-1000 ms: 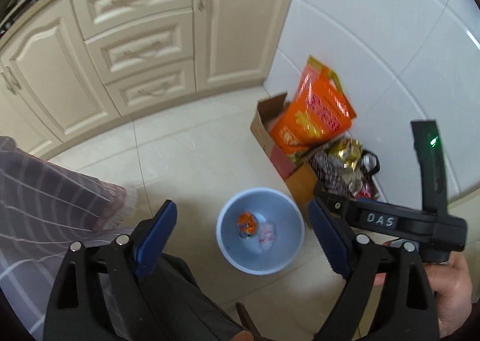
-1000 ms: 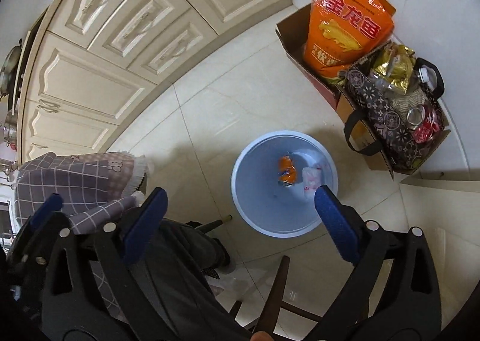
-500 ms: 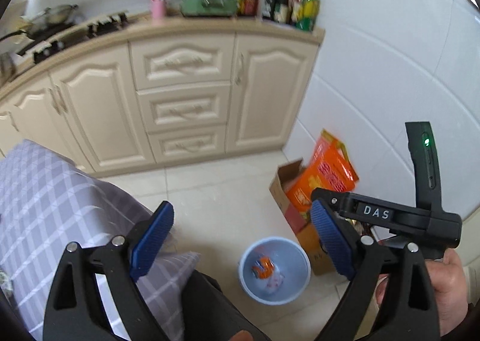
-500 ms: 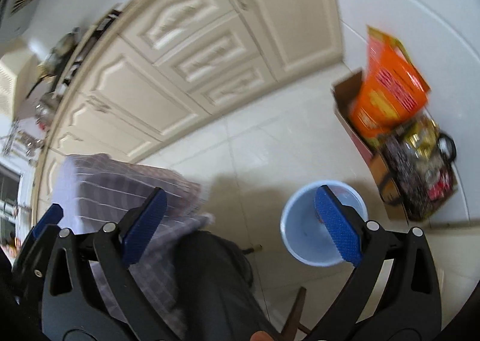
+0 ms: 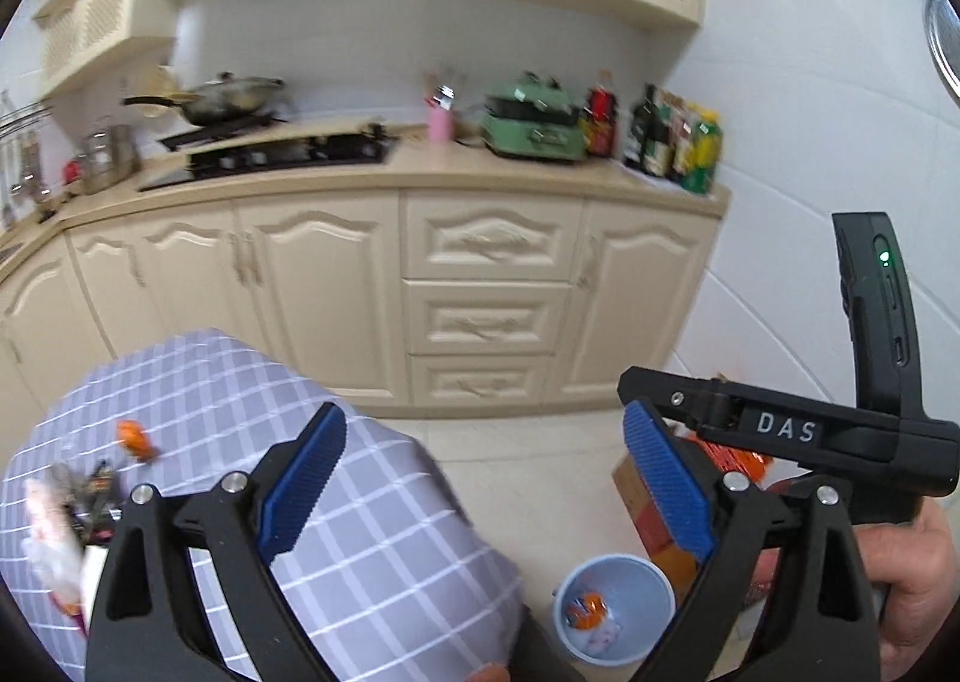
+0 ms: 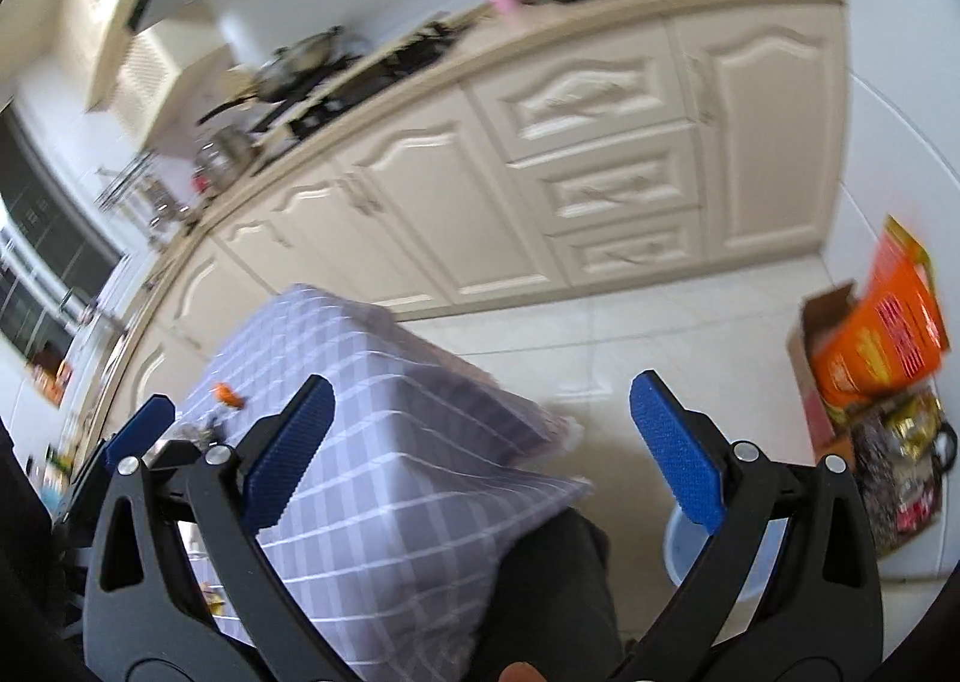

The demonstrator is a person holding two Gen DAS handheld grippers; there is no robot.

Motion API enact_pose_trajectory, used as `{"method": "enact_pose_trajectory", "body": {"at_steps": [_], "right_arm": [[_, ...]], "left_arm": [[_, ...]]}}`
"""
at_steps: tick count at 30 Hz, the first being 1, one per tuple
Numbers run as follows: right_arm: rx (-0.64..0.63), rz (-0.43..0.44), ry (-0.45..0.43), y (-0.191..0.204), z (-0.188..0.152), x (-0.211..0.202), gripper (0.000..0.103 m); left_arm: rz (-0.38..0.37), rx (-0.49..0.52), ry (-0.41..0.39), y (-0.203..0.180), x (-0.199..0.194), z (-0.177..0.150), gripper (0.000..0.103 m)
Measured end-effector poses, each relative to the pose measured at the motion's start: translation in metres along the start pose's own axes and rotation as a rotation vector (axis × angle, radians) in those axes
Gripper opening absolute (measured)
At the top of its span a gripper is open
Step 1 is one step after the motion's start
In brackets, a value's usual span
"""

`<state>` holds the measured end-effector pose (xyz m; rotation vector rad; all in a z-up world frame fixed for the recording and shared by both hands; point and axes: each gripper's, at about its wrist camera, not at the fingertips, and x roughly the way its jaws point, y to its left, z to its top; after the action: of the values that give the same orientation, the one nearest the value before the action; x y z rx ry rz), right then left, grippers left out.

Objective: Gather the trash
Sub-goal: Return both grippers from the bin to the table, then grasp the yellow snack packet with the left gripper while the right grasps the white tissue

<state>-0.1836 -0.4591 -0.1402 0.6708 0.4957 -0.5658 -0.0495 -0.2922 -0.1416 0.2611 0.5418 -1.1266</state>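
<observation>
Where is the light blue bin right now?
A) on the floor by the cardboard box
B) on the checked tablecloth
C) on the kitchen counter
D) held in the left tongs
A: the light blue bin stands on the floor tiles beside the cardboard box, trash inside it.

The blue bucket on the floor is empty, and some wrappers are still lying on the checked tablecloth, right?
Not quite: the blue bucket is not empty. The left wrist view shows an orange wrapper and a pale scrap inside it. The rest holds: an orange piece and other wrappers lie on the checked tablecloth.
</observation>
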Motion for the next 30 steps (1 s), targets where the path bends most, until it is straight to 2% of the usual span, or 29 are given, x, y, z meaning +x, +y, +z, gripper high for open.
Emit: {"method": "enact_pose_trajectory", "body": {"at_steps": [7, 14, 18, 22, 27, 30], "right_arm": [[-0.124, 0.104, 0.003, 0.075, 0.001, 0.005, 0.097], [-0.226, 0.182, 0.051, 0.140, -0.021, 0.018, 0.097], [-0.284, 0.211, 0.090, 0.172, -0.039, 0.028, 0.097], [-0.341, 0.237, 0.143, 0.202, -0.061, 0.040, 0.097], [-0.396, 0.252, 0.203, 0.228, -0.083, 0.054, 0.097], [-0.426, 0.251, 0.233, 0.236, -0.092, 0.062, 0.097]], "left_arm": [[0.132, -0.050, -0.079, 0.057, -0.055, -0.004, 0.094], [0.269, -0.082, -0.075, 0.112, -0.106, -0.035, 0.094], [0.341, -0.099, -0.037, 0.145, -0.131, -0.065, 0.094], [0.390, -0.122, 0.033, 0.176, -0.147, -0.101, 0.094], [0.408, -0.111, 0.141, 0.195, -0.146, -0.139, 0.094], [0.385, -0.108, 0.204, 0.202, -0.139, -0.163, 0.094]]}}
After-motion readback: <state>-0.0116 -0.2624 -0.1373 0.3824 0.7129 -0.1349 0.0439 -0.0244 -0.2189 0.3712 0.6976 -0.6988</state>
